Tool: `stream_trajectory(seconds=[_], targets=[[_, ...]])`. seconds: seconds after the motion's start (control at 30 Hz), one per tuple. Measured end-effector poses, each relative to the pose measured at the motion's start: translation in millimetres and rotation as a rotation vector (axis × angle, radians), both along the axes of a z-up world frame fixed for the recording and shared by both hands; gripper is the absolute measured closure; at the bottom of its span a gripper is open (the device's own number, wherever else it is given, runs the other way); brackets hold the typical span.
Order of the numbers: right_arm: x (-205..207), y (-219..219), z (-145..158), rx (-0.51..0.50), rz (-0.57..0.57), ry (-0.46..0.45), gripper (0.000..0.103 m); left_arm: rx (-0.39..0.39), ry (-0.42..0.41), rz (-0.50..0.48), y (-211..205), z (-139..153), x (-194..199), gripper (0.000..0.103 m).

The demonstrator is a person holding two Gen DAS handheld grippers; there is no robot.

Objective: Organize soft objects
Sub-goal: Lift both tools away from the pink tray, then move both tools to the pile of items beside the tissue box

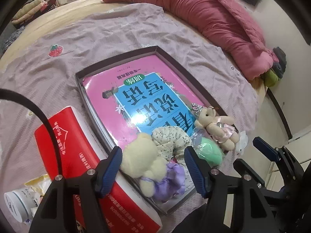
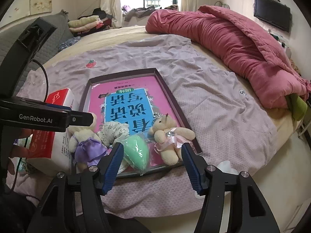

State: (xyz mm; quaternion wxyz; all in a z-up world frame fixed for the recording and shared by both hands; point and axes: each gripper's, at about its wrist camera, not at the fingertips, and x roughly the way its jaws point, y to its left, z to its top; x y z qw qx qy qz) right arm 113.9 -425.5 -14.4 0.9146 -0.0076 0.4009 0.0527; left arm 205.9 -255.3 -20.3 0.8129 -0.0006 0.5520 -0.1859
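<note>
Sitting in the near end of the shallow tray (image 2: 169, 89) are four soft things in a row: bear in purple dress (image 2: 85, 145) at the tray's near-left corner, floral scrunchie (image 2: 114, 128) next to it, green sponge (image 2: 136, 151) in the middle, bear in pink dress (image 2: 171, 137) at the near-right corner. All of them lie on the pink-and-blue book (image 2: 126, 99) that fills the tray floor.

Key relation: each claw has one bear straight ahead.
- Left claw (image 1: 153, 167): spread, nothing pinched. The purple-dress bear (image 1: 143, 159) lies between its pads, head away from the camera, feet toward it, so the long axis runs roughly along the fingers. Pads don't look pressed on it.
- Right claw (image 2: 153, 165): spread, empty. The pink-dress bear is just beyond the right finger (image 2: 191, 167), the sponge just beyond the left one; the bear lies slanted, head toward the tray's centre.

Judgement: all four already sit in the tray, so the sort looks close to done; both claws read as let go, not reaching.

Outward from the tray: red-and-white box (image 2: 56, 128) touching its left wall, tray resting on a lilac sheet (image 2: 213, 106) on the bed, rolled red quilt (image 2: 233, 44) well beyond the tray's far-right side. A white soft item (image 2: 226, 167) lies on the sheet off the tray's near-right corner, nearer the right claw; can't tell what it is.
</note>
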Motion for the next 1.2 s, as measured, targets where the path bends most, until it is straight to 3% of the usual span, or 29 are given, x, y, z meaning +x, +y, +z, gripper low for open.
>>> stream_trajectory(seconds=[0.2,0.3,0.7,1.2], targets=[[-5,-1,7,-0.008,-0.011,-0.018,0.035,-0.002,-0.034,-0.002,0,17,-7,0.036],[-7,0,13,-0.018,-0.017,-0.034,0.033,0.000,-0.049,0.002,2,25,-13,0.023],[-21,4,47,-0.033,-0.035,-0.122,0.030,0.007,-0.155,0.058,25,76,-47,0.022],[-41,40,100,-0.062,0.003,-0.233,0.029,0.050,-0.227,0.146,77,109,-85,0.022]])
